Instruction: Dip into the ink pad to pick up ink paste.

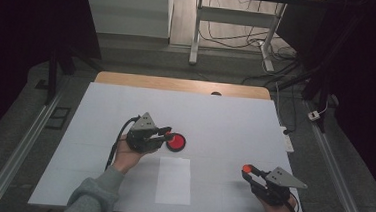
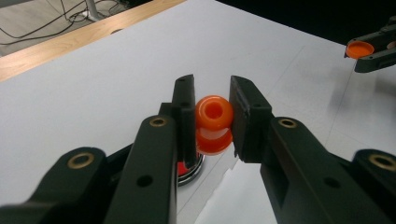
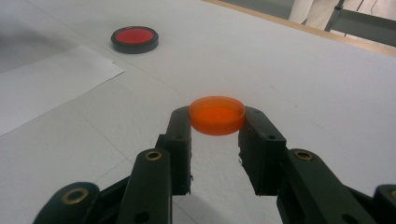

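My left gripper [image 1: 167,133] is shut on a small orange knob-shaped piece [image 2: 213,122] with a hollow round top. It holds the piece at the left edge of a round red pad in a dark rim [image 1: 177,142], whose edge shows just below the piece [image 2: 189,170]. Whether the piece touches the pad I cannot tell. At the table's front right, my right gripper [image 1: 248,170] is shut on a flat orange cap [image 3: 217,114], a little above the table. The same cap [image 2: 359,48] appears far off in the left gripper view.
A white sheet of paper [image 1: 174,180] lies on the white table top [image 1: 225,118] between the two hands, just in front of the red pad [image 3: 134,38]. A wooden strip [image 1: 182,84] runs along the far edge. Desk legs and cables stand beyond on the floor.
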Motion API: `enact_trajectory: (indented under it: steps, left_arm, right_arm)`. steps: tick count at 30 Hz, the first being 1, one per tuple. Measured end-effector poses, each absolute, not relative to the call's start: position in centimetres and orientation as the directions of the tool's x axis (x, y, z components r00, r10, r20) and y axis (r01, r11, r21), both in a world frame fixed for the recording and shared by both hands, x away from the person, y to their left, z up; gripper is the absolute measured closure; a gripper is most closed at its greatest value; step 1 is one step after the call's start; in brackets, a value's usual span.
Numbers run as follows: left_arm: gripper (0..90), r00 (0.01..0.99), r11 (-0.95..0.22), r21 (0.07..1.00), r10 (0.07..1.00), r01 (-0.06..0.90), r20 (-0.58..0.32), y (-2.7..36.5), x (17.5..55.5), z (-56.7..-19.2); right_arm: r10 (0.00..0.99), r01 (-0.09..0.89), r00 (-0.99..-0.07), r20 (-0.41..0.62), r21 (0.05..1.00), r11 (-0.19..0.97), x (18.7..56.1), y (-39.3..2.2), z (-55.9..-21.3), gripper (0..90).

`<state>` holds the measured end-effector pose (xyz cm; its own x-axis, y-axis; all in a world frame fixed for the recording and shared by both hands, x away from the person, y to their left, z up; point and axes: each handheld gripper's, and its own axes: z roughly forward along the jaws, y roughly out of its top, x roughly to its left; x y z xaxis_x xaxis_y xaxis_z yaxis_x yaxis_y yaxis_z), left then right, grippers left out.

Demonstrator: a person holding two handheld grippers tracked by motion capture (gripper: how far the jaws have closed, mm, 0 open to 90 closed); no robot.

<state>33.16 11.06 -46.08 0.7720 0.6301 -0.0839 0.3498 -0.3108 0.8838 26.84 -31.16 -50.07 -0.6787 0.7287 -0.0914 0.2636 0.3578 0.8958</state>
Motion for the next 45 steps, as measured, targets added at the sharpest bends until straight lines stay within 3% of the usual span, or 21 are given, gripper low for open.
enact_trajectory:
  steps: [45]
  left_arm:
    - [72.6, 0.759, -0.399, 0.812, 0.645, 0.427, -0.082, 8.8, 37.9, -50.5]
  right_arm:
    - [0.73, 0.266, -0.677, -0.098, 0.892, 0.366, 27.0, -31.1, -50.2, 64.9]
